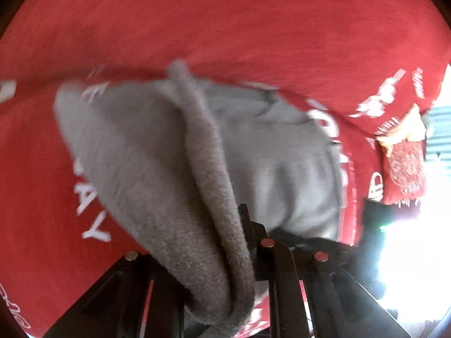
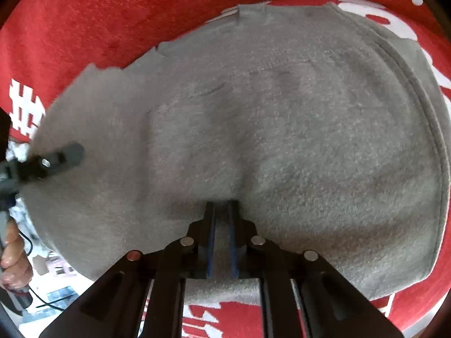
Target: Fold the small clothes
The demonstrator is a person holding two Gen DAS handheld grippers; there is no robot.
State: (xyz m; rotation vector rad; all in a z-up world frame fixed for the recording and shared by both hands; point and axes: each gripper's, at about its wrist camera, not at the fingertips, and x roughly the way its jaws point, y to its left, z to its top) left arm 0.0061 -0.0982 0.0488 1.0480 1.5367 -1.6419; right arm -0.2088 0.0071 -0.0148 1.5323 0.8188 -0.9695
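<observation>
Fleece, grey, fills both wrist views: the garment [image 2: 267, 129] lies over a red printed cloth [image 2: 84, 22] that serves as the work surface. Nearest the right camera, the right gripper [image 2: 222, 211] stands narrow, its blue-lined jaws pinching a raised ridge of the garment at its near edge. Beyond that pinch the fabric spreads mostly flat, with a stitched seam curving along the garment's right side. At the garment's left edge the left gripper [image 2: 63, 155] is seen from the side, with a person's hand [image 2: 14, 253] on its handle below.

From the left camera, the left gripper [image 1: 222, 253] has a thick rolled fold of the garment [image 1: 197, 169] running between its jaws, gripped and lifted; blur hides the exact pad contact.

Risks, as judged: the left bite looks bulky and shallow, so the fold could slip free if raised further. Uneven pull between the two grips could skew the crease. The red cloth could drag along and bunch under the garment.
</observation>
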